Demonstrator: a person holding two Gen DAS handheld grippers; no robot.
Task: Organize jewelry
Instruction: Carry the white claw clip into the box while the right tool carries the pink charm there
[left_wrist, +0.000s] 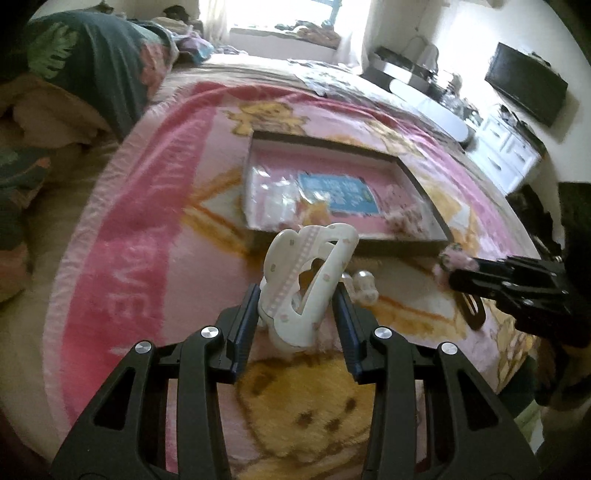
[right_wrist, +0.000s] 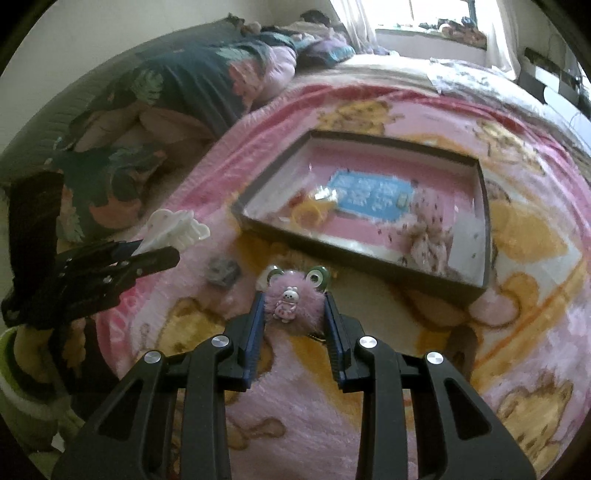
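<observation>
**A:** So what's in each hand right now?

**B:** My left gripper (left_wrist: 297, 295) is clamped on a white hair claw clip (left_wrist: 308, 284), the one with tiny pink flowers and a pink striped band. The pads press it from both sides and it's up off the pink cartoon-bear blanket (left_wrist: 147, 266). My right gripper (right_wrist: 293, 308) is squeezed on a fuzzy pink pom-pom hair clip (right_wrist: 291, 301) with a little bunny charm on the front and two green frog-eye bits on top.

**A:** And the box?

**B:** The shallow dark-rimmed box (right_wrist: 369, 266) sits on the blanket just past both grippers. It has a pink floor, with a blue card (right_wrist: 369, 197), a yellow ring-shaped thing (right_wrist: 310, 216), some clear plastic baggies (left_wrist: 277, 199) and a pale pink fluffy piece (right_wrist: 430, 236) inside. Neither clip is over it; both hang near its front edge.

**A:** Anything left loose?

**B:** A small white piece (left_wrist: 364, 286) lies on the blanket behind the claw clip, a brown clip (left_wrist: 474, 312) beside my right gripper, and a grey lump (right_wrist: 221, 275) between the two grippers. Can't tell what the lump is, too blurry.
</observation>
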